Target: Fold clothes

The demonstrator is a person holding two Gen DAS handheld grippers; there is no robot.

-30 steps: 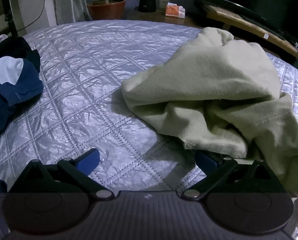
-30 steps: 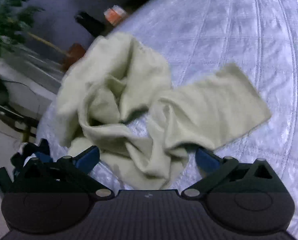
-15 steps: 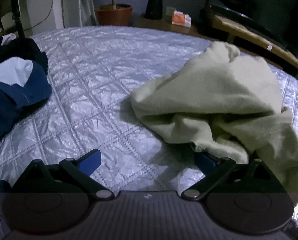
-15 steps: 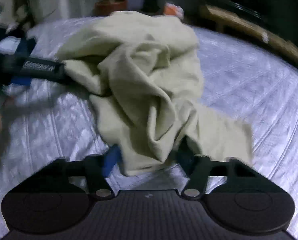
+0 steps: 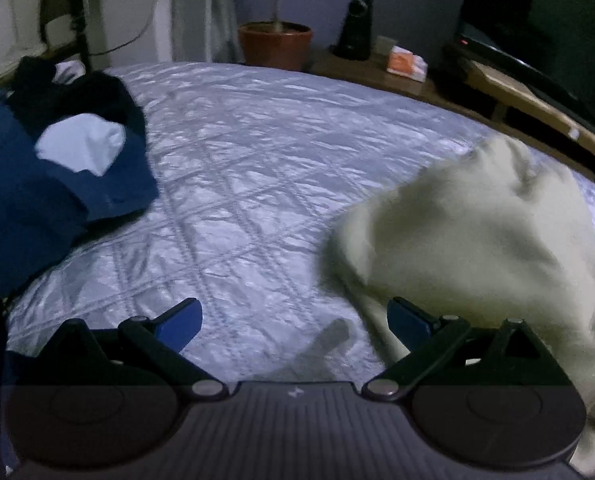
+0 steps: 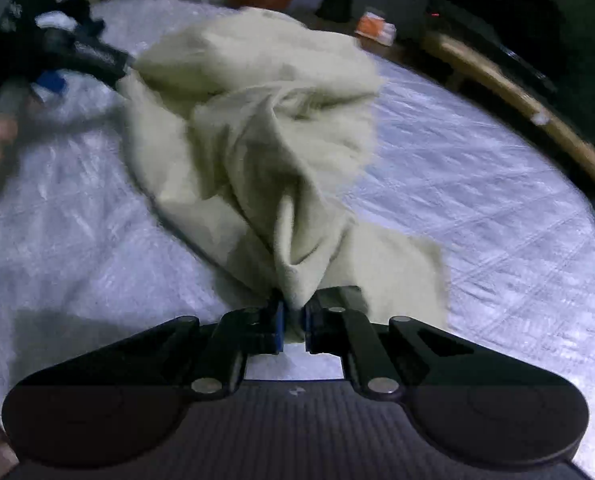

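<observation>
A crumpled pale green garment (image 6: 257,120) lies on the silver quilted bed (image 6: 477,200). My right gripper (image 6: 294,320) is closing its jaws, and its blue pads pinch a bunched fold at the garment's near end. In the left wrist view the garment (image 5: 477,232) is a blurred heap at the right. My left gripper (image 5: 293,320) is open over bare quilt (image 5: 257,160), its right finger at the garment's edge and nothing between the fingers. In the right wrist view the left gripper (image 6: 93,54) shows dark and blurred by the garment's far left side.
A pile of dark blue clothes (image 5: 57,200) with a white patch lies at the bed's left. Beyond the bed stand a plant pot (image 5: 275,44), a black speaker (image 5: 355,28), an orange box (image 5: 407,66) and a wooden stand (image 5: 529,100) at the right.
The right gripper went from wide open to pinched on a fold of the green garment, and its view rolled round. The left gripper shifted, so the garment sits further right in its view.
</observation>
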